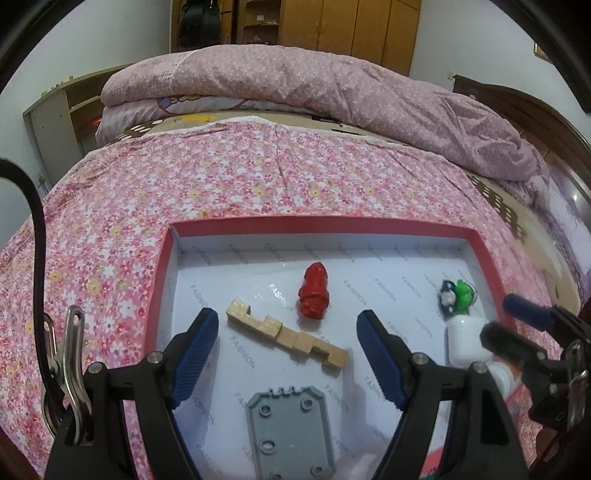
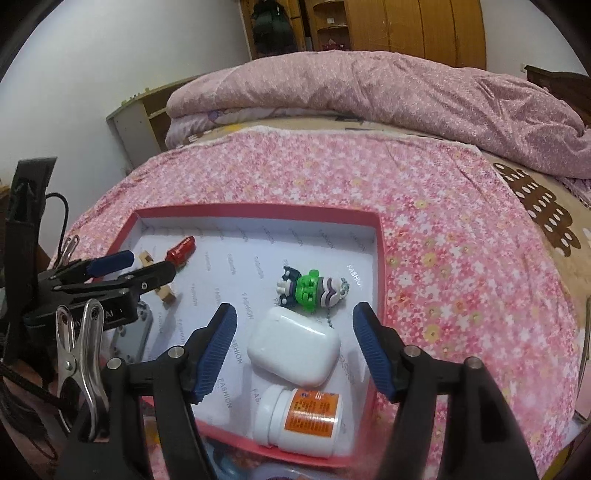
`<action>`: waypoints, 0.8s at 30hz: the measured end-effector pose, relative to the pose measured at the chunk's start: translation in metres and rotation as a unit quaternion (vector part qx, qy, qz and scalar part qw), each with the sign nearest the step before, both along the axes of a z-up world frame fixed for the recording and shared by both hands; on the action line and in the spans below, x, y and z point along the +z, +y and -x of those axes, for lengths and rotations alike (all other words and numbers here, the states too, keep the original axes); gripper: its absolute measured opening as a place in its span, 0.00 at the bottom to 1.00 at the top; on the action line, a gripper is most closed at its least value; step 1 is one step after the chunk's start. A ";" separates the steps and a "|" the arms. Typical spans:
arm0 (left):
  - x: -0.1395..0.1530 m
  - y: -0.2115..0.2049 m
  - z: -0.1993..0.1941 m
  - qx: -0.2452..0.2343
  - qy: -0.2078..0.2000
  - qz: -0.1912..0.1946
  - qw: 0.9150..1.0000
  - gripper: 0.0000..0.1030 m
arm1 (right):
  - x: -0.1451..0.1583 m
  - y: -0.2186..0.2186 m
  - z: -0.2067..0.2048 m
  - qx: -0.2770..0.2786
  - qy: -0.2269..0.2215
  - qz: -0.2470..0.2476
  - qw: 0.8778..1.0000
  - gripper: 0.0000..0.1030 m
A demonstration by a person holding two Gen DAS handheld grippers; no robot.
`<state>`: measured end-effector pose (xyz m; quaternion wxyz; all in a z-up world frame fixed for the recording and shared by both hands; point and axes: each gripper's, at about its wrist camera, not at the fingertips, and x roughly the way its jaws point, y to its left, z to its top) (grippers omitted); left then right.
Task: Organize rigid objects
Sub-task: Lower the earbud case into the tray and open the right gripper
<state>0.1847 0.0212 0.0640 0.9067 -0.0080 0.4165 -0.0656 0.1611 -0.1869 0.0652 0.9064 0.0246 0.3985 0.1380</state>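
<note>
A red-rimmed box with a white floor lies on the bed; it also shows in the right wrist view. In it lie a red toy, a wooden puzzle piece, a grey plate, a green toy figure, a white earbud case and a white pill bottle. My left gripper is open over the wooden piece. My right gripper is open over the earbud case. Both hold nothing.
The box rests on a pink floral sheet. A folded pink quilt lies behind it. Wooden wardrobes stand at the back. A shelf unit stands left of the bed.
</note>
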 end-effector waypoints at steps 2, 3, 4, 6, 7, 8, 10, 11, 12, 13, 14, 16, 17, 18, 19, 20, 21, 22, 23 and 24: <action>0.002 -0.001 0.005 -0.003 -0.004 -0.002 1.000 0.79 | 0.002 -0.002 0.004 -0.001 -0.001 -0.005 1.000 0.65; 0.003 -0.002 0.007 -0.003 -0.007 -0.004 1.000 0.79 | 0.003 -0.003 0.006 -0.002 -0.002 -0.006 1.000 0.65; 0.005 -0.002 0.011 -0.003 -0.011 -0.007 1.000 0.79 | 0.004 -0.004 0.008 -0.002 -0.003 -0.006 1.000 0.65; 0.007 -0.002 0.015 -0.004 -0.015 -0.011 1.000 0.79 | 0.005 -0.005 0.012 -0.003 -0.003 -0.006 1.000 0.65; 0.009 -0.002 0.019 -0.006 -0.017 -0.011 1.000 0.79 | 0.006 -0.006 0.013 -0.004 -0.004 -0.006 1.000 0.65; 0.011 -0.001 0.022 -0.006 -0.019 -0.010 1.000 0.79 | 0.007 -0.007 0.016 -0.004 -0.005 -0.009 1.000 0.65; 0.014 -0.001 0.029 -0.006 -0.020 -0.007 1.000 0.79 | 0.009 -0.009 0.021 -0.005 -0.009 -0.013 1.000 0.65; 0.016 -0.002 0.033 -0.006 -0.021 -0.003 1.000 0.79 | 0.010 -0.010 0.024 -0.007 -0.010 -0.015 1.000 0.65; 0.017 -0.001 0.036 -0.007 -0.021 0.000 1.000 0.79 | 0.011 -0.011 0.027 -0.008 -0.010 -0.018 1.000 0.65; 0.019 -0.002 0.040 -0.009 -0.022 0.005 1.000 0.79 | 0.011 -0.011 0.029 -0.008 -0.010 -0.020 1.000 0.65; 0.020 -0.001 0.045 -0.011 -0.024 0.011 1.000 0.79 | 0.011 -0.012 0.032 -0.010 -0.010 -0.023 1.000 0.65; 0.021 -0.002 0.053 -0.013 -0.026 0.019 0.999 0.79 | 0.011 -0.013 0.038 -0.011 -0.008 -0.027 1.000 0.65; 0.022 -0.002 0.058 -0.013 -0.026 0.022 0.999 0.79 | 0.011 -0.013 0.042 -0.010 -0.007 -0.028 1.000 0.65; 0.023 -0.002 0.063 -0.014 -0.027 0.024 0.999 0.79 | 0.011 -0.013 0.046 -0.010 -0.007 -0.028 1.000 0.65; 0.023 -0.001 0.068 -0.015 -0.028 0.027 0.999 0.79 | 0.011 -0.013 0.049 -0.010 -0.007 -0.027 1.000 0.65; 0.024 -0.001 0.072 -0.016 -0.028 0.028 0.999 0.79 | 0.012 -0.013 0.054 -0.010 -0.008 -0.027 1.000 0.65; 0.025 -0.001 0.075 -0.016 -0.029 0.028 0.999 0.79 | 0.012 -0.014 0.057 -0.009 -0.009 -0.028 1.000 0.65; 0.026 0.000 0.081 -0.017 -0.031 0.027 0.999 0.79 | 0.012 -0.015 0.062 -0.009 -0.011 -0.030 0.999 0.65; 0.026 0.000 0.085 -0.017 -0.032 0.026 0.999 0.79 | 0.012 -0.015 0.066 -0.010 -0.011 -0.032 0.999 0.65; 0.026 0.001 0.089 -0.017 -0.035 0.025 0.999 0.79 | 0.012 -0.017 0.069 -0.010 -0.011 -0.033 0.999 0.65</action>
